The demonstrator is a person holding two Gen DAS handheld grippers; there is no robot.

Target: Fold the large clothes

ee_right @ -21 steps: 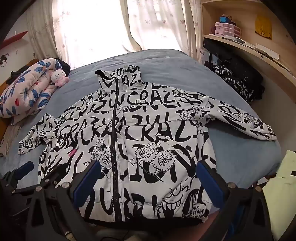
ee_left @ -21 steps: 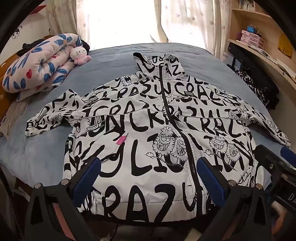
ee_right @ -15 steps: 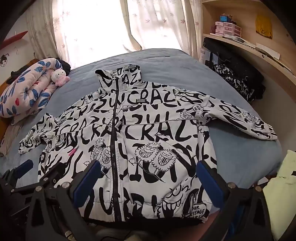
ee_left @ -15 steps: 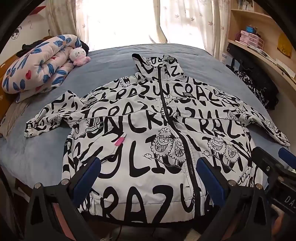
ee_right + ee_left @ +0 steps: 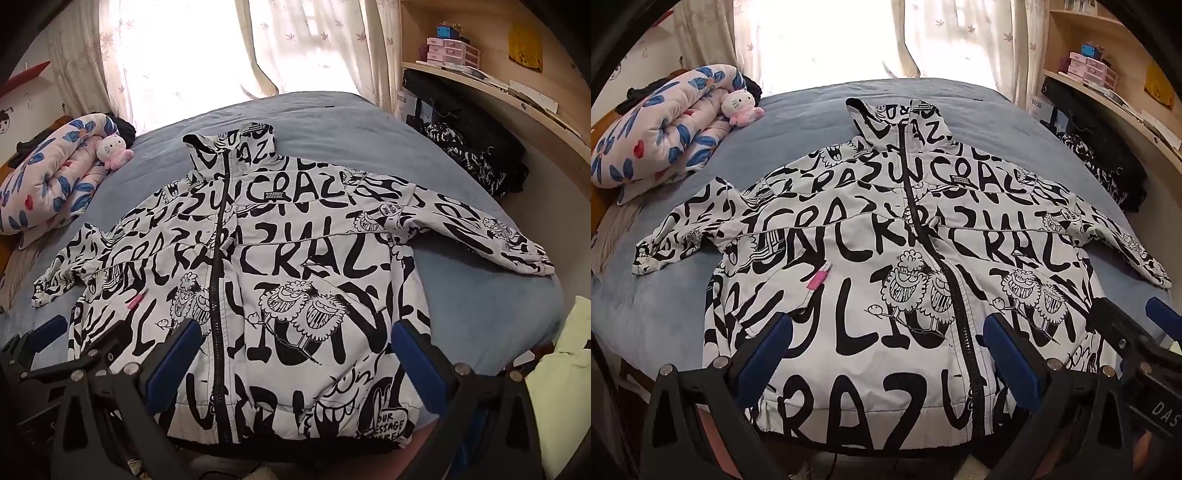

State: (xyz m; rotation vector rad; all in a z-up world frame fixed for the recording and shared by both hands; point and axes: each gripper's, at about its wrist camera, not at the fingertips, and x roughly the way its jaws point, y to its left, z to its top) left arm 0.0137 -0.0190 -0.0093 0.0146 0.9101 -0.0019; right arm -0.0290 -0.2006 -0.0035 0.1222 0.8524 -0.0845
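Left wrist view showed jacket (image 5: pixel 905 266) flat, zipped – looked soft, light, slick-shelled; left gripper (image 5: pixel 886 354) and right gripper (image 5: pixel 295 354) gaped wide, empty – grab sleeve cuffs beside the zipper-split body.

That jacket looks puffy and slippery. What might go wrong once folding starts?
The jacket lies spread with both sleeves out, its hem at the bed edge; a pull may slide it off. Both grippers, left and right, are open above it; thick fabric may slip from the pads or spring back unfolded.
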